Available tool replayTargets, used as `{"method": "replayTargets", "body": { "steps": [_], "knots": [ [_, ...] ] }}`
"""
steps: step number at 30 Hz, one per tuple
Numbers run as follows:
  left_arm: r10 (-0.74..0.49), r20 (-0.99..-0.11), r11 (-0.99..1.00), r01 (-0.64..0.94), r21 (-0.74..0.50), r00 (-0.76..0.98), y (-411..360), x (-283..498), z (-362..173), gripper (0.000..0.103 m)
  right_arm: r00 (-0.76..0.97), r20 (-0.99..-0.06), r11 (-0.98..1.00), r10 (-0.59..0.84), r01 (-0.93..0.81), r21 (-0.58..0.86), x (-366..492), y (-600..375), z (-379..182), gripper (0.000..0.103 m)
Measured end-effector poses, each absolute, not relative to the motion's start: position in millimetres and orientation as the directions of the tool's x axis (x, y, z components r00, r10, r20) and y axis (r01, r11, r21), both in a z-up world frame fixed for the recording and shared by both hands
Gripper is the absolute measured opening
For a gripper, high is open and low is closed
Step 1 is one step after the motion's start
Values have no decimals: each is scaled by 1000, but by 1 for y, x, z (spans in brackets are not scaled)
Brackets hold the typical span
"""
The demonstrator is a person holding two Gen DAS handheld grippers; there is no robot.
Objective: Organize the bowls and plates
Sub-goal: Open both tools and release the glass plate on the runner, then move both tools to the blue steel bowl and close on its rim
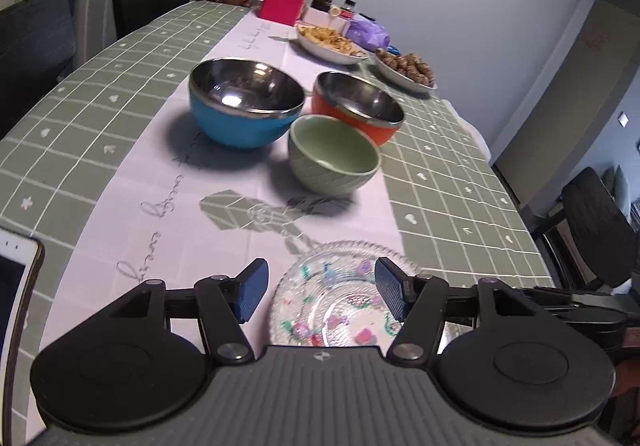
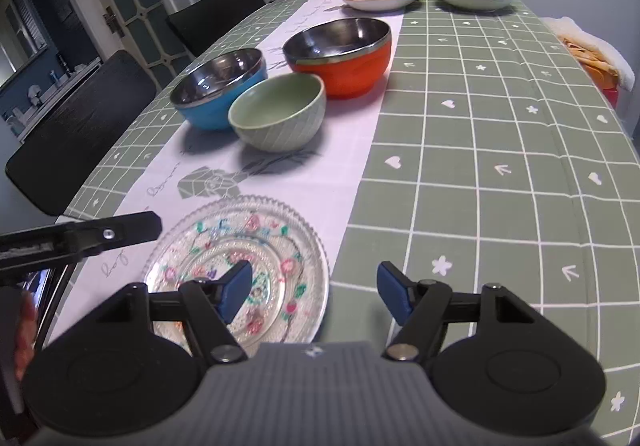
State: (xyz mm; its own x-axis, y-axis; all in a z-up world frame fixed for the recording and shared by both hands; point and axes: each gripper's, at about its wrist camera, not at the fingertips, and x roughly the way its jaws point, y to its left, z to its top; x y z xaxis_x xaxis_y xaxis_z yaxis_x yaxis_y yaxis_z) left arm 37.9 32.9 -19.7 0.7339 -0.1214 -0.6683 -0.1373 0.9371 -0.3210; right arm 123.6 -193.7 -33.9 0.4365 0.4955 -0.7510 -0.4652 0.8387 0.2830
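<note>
Bowls: blue bowl (image 1: 244, 105), green bowl (image 1: 334, 153) and orange bowl (image 1: 360, 105) clustered mid-frame on the bench (image 1: 100, 105).
Plate: glass plate (image 1: 340, 298) at bottom centre, lying flat.
Left claw (image 1: 320, 292): wide, over the plate, gripping nothing.
Right claw (image 2: 314, 292): wide, straddling the plate's right rim, pads clear.

Just ahead of each hand-held gripper, a clear glass plate (image 2: 240, 270) painted with pink and green flowers; beyond it a pale green ribbed bowl (image 2: 280, 113), a blue bowl (image 2: 216, 89), an orange bowl (image 2: 340, 53); green-checked counter (image 2: 500, 165) cloth
</note>
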Motion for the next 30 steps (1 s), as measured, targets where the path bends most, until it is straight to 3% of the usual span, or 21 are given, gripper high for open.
{"method": "replayTargets", "body": {
  "steps": [10, 15, 22, 30],
  "knots": [
    [-179, -678, 958, -31, -286, 713, 55, 64, 28, 72, 483, -701, 808, 525, -540, 233, 136, -164, 10, 69],
    [-94, -657, 974, -68, -215, 748, 96, 85, 34, 72, 489, -669, 784, 560, -573, 238, 151, -136, 25, 69],
    [-96, -652, 929, -167, -329, 752, 167, 118, 19, 71, 447, -664, 772, 599, -542, 332, 190, -93, 22, 67],
    [-102, -657, 919, -182, -349, 747, 197, 151, 0, 67, 474, -673, 803, 568, -497, 328, 238, -55, 12, 54]
  ]
}}
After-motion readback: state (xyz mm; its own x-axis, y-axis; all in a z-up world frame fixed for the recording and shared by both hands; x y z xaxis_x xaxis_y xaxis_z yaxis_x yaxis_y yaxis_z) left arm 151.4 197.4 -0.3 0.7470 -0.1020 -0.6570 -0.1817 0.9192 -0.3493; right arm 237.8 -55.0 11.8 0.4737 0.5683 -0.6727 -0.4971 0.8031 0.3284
